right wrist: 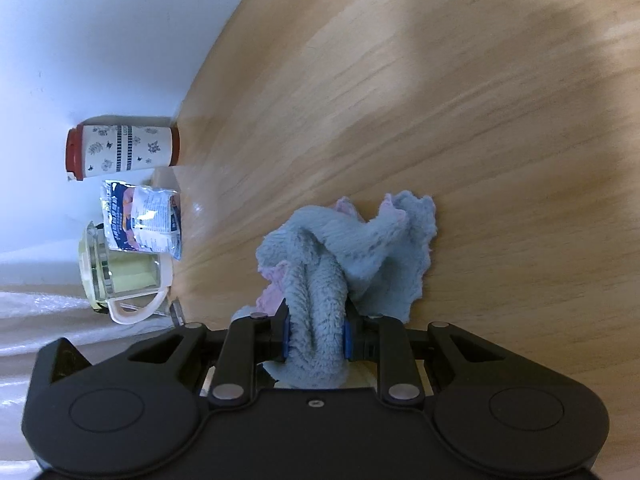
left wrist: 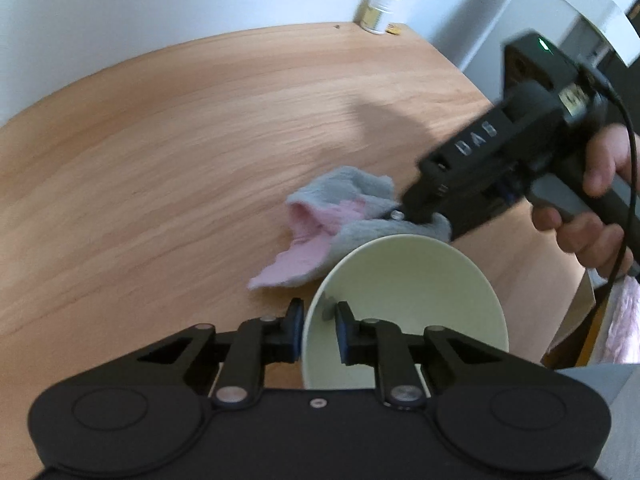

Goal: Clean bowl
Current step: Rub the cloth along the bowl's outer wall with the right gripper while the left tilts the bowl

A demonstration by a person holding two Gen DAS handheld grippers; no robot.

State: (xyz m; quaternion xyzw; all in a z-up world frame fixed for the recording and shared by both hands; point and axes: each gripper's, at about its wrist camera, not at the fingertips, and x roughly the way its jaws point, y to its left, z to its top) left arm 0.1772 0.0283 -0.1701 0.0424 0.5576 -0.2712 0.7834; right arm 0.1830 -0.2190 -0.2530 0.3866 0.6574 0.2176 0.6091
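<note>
Two claws, both clenched: left claw [left wrist: 318, 322] grips the rim of the pale bowl [left wrist: 404, 300], tilted over the bench [left wrist: 200, 140]; right claw [right wrist: 316, 330] grips the grey-pink cloth [right wrist: 352, 248] beside it.

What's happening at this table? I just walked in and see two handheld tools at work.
A person is getting set to clean a bowl. The left tool straddles the pale green bowl's rim. The right tool is clamped on a grey and pink cloth, which rests on the wooden table beside the bowl. No wiping yet.
</note>
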